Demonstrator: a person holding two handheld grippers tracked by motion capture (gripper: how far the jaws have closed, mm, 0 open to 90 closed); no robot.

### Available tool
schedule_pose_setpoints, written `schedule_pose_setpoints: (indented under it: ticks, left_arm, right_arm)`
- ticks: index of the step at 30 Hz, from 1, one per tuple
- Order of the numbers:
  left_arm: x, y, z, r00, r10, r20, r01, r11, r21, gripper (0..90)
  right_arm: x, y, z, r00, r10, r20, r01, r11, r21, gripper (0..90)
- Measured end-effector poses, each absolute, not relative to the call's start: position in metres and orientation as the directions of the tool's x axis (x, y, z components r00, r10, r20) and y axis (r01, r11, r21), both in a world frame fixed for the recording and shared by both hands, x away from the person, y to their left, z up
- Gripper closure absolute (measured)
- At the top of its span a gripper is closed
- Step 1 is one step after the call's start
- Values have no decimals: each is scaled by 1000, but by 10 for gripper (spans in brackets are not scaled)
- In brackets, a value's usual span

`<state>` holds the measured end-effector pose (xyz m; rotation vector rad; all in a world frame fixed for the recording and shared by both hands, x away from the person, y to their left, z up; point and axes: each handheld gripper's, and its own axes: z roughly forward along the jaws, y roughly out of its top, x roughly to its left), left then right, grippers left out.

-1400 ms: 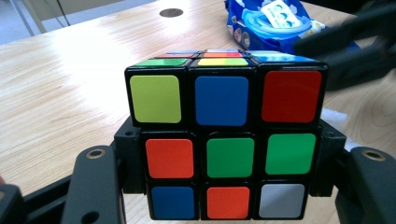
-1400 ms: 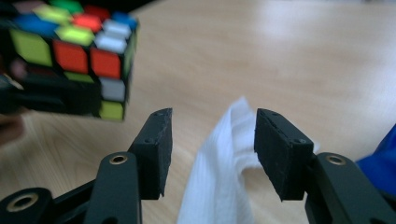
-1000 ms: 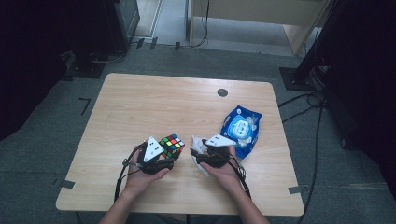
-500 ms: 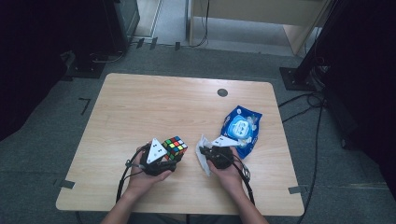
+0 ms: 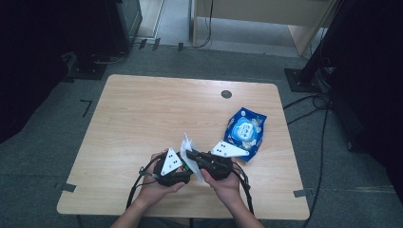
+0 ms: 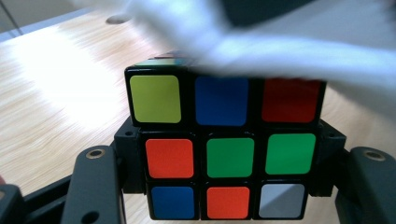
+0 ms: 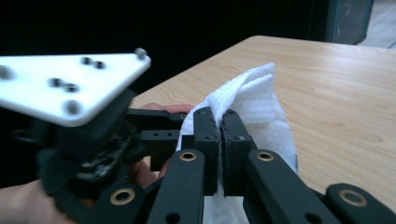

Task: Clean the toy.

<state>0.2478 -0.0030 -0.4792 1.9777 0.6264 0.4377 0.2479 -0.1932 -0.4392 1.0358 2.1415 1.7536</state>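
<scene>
Lifted off the desk (image 5: pixel 142 114), the right gripper (image 7: pixel 222 122), pinching the white wipe (image 7: pixel 254 98), hangs just right of the cube (image 6: pixel 219 149) clamped in the left gripper (image 5: pixel 186 168).

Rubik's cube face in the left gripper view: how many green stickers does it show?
2: the green centre sticker and the green sticker right of it, both in the middle row of the Rubik's cube.

From my high view, the cube (image 5: pixel 186 167) sits mostly hidden between the grippers near the table's front edge. In my left gripper view, the white wipe (image 6: pixel 261 39) blurs across the cube's top, cut off by the frame.
</scene>
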Motion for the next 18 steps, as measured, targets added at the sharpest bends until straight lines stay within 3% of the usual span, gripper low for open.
schedule_pose_setpoints:
  ticks: [9,13,18]
  left_arm:
    - [248,4,-474,800,600,19,243,-353,904,341]
    - [252,12,-469,792,610,-7,248,-311,917,341]
    - [256,14,-473,779,627,24,260,-358,897,341]
  right_arm:
    - [253,-206,-449,-661,727,187,351,80,933,880]
    - [262,-221,-460,-588,787,185,392,77,917,882]
    - [262,-231,-459,-564,794,229,409,27,912,882]
